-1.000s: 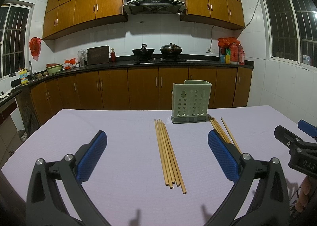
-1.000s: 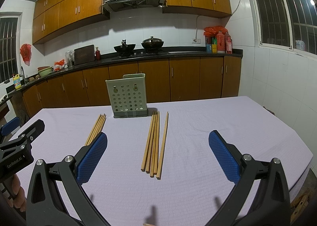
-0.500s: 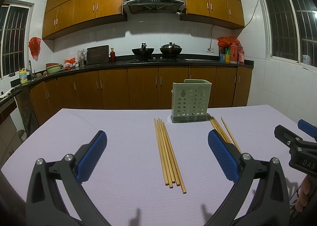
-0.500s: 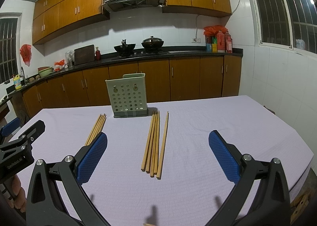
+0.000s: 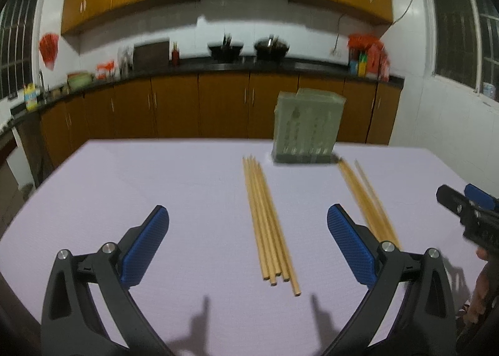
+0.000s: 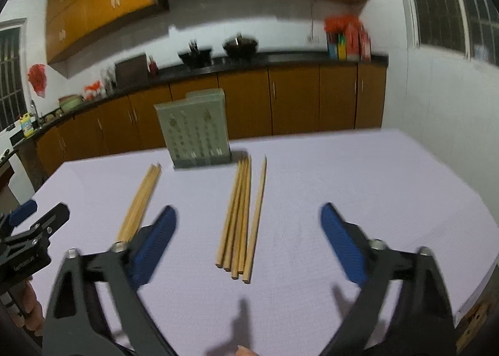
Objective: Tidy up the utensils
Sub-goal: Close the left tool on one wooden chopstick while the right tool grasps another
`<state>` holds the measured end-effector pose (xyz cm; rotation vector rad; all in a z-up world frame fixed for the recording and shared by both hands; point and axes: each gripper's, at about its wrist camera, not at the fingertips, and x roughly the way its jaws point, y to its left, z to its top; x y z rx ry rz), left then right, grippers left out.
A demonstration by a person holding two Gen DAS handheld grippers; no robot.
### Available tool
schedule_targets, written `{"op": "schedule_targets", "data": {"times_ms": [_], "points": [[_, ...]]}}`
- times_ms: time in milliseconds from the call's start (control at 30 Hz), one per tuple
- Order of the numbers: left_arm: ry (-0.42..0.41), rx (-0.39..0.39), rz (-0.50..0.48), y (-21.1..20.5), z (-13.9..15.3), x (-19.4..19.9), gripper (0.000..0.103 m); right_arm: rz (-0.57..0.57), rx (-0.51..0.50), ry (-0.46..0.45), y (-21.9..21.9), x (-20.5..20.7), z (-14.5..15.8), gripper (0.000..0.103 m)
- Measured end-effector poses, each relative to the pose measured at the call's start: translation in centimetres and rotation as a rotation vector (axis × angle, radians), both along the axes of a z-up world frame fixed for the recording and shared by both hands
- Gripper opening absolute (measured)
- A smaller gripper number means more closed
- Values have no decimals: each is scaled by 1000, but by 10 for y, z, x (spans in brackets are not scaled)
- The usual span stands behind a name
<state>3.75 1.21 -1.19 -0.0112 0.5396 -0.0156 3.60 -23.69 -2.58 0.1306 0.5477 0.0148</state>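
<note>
Two bundles of several wooden chopsticks lie on the lilac table. The left bundle (image 5: 268,222) lies ahead of my open, empty left gripper (image 5: 248,222). It also shows in the right wrist view (image 6: 140,200). The right bundle (image 6: 241,215) lies ahead of my open, empty right gripper (image 6: 248,222). It also shows in the left wrist view (image 5: 365,200). A grey-green perforated utensil holder (image 5: 307,128) stands upright behind both bundles, also in the right wrist view (image 6: 196,130).
The table (image 5: 156,184) has its far edge before brown kitchen cabinets (image 5: 199,103). Its right edge (image 6: 477,262) is close to my right gripper. The right gripper shows at the right border of the left wrist view (image 5: 467,212). The left gripper shows at the left border of the right wrist view (image 6: 31,231).
Both grippers have tipped downward and moved forward toward the chopsticks; the right one has also tilted. Both stay open. The chopsticks and holder have not moved.
</note>
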Motion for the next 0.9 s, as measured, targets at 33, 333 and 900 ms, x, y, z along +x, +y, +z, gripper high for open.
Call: {"op": "schedule_targets", "data": {"times_ms": [33,333,900], "points": [[27,-5,-1,3,-17,6,86,-1,9,44,-3,11,-6,69],[241,-63,-6,22,-58,62,48,38,81,341,-13,89,-68,27],[397,-93,-112,10,-81,94,20,27,5,321,-27,90,-72,8]]}}
